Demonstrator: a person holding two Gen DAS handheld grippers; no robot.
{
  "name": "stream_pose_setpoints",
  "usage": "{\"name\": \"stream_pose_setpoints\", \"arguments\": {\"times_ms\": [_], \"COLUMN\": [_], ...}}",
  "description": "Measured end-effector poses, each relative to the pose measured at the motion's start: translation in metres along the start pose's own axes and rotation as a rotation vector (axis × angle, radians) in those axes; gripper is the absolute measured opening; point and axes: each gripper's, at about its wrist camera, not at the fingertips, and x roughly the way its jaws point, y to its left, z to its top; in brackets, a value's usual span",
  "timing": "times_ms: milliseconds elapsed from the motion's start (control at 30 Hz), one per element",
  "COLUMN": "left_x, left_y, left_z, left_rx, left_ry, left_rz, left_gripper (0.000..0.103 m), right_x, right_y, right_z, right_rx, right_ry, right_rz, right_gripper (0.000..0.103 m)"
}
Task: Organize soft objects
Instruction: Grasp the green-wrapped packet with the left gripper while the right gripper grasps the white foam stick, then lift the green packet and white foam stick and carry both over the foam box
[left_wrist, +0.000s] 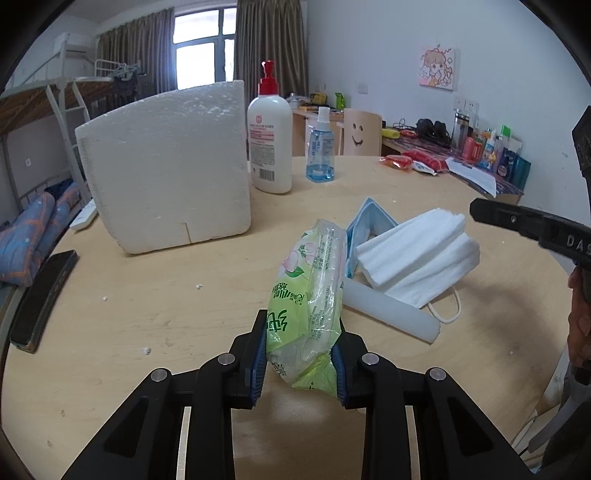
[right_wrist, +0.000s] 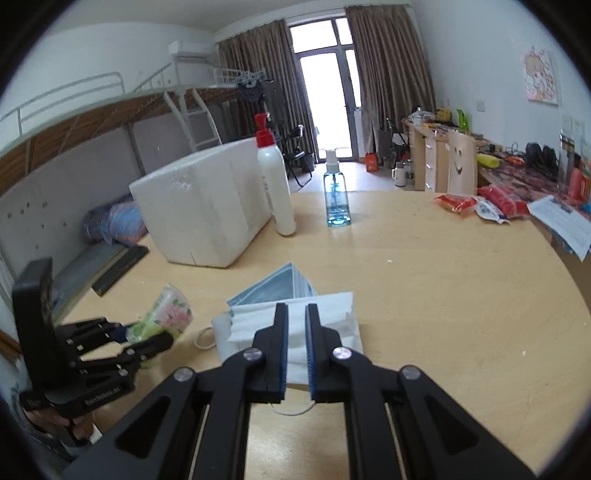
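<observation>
My left gripper is shut on a green tissue pack and holds its near end, the pack standing on edge over the wooden table. The pack also shows in the right wrist view, held in the left gripper. Right of it lie a stack of white face masks, blue masks behind them and a white foam roll. My right gripper hovers above the white masks with its jaws nearly closed and nothing between them. Blue masks lie just beyond.
A white foam box stands at the back left, with a lotion pump bottle and a blue spray bottle beside it. A black phone lies at the left edge. Snack packets lie at the far right.
</observation>
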Motion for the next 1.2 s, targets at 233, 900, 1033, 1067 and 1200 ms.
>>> {"name": "stream_pose_setpoints", "arguments": {"times_ms": [233, 900, 1033, 1067, 1200], "left_x": [-0.003, -0.011, -0.011, -0.011, -0.011], "left_y": [0.009, 0.027, 0.028, 0.029, 0.029], "left_z": [0.001, -0.005, -0.006, -0.006, -0.007], "left_rx": [-0.023, -0.067, -0.067, -0.067, -0.071], "left_ry": [-0.010, -0.017, -0.018, -0.016, -0.016], "left_rz": [0.008, 0.012, 0.008, 0.008, 0.006], "left_gripper": [0.031, 0.031, 0.031, 0.031, 0.031], "right_x": [0.010, 0.051, 0.056, 0.057, 0.058], "right_y": [0.022, 0.064, 0.062, 0.062, 0.064], "right_z": [-0.003, -0.031, -0.033, -0.033, -0.033], "right_rx": [-0.063, -0.205, -0.203, -0.203, -0.229], "right_ry": [0.040, 0.235, 0.257, 0.260, 0.255], "right_rz": [0.054, 0.124, 0.112, 0.111, 0.088], "right_gripper": [0.043, 0.029, 0.029, 0.029, 0.029]}}
